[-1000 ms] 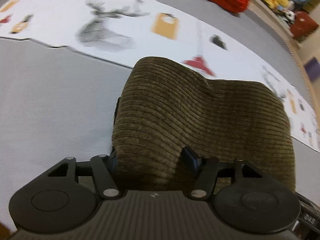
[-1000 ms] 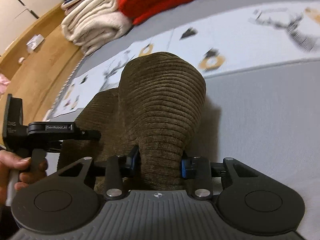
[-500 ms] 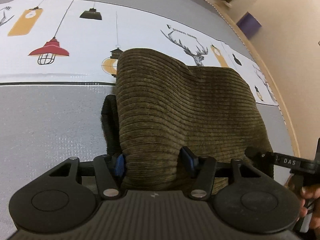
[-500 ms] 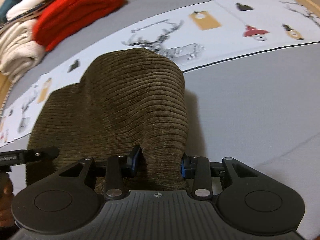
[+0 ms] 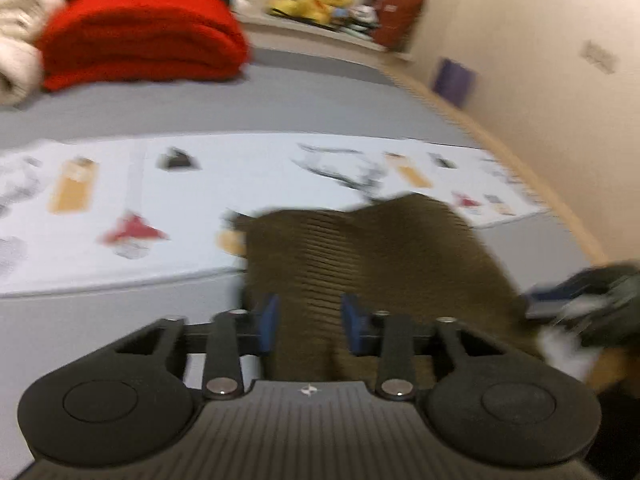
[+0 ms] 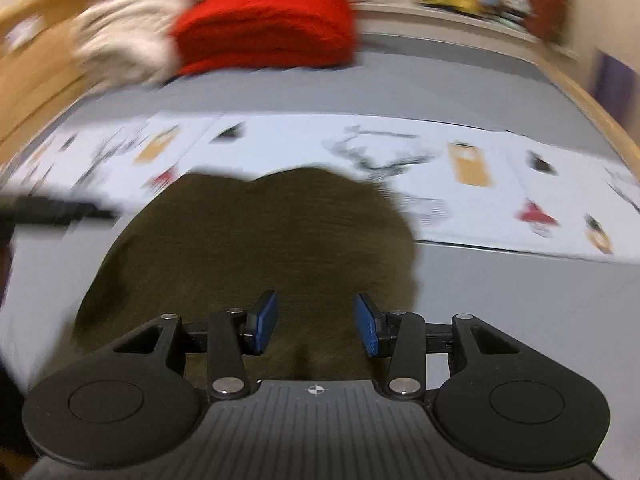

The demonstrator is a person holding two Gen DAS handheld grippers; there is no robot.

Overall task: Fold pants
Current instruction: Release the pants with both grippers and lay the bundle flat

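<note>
Right wrist: beige blankets [image 6: 120,46], L lacks

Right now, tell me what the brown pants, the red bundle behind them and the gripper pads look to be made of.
Brown pants: corduroy by the look, matte, with parallel raised ribs. Red bundle: soft, thick fabric, perhaps knit or fleece; blur hides the weave. Left gripper and right gripper pads: blue, smooth, probably rubber or plastic, on matte black plastic-looking fingers.

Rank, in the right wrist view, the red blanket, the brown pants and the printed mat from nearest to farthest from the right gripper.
1. Brown pants: between the right gripper fingers, just ahead.
2. Printed mat: a strip across the middle, beyond the pants.
3. Red blanket: folded at the far edge, upper centre.
</note>
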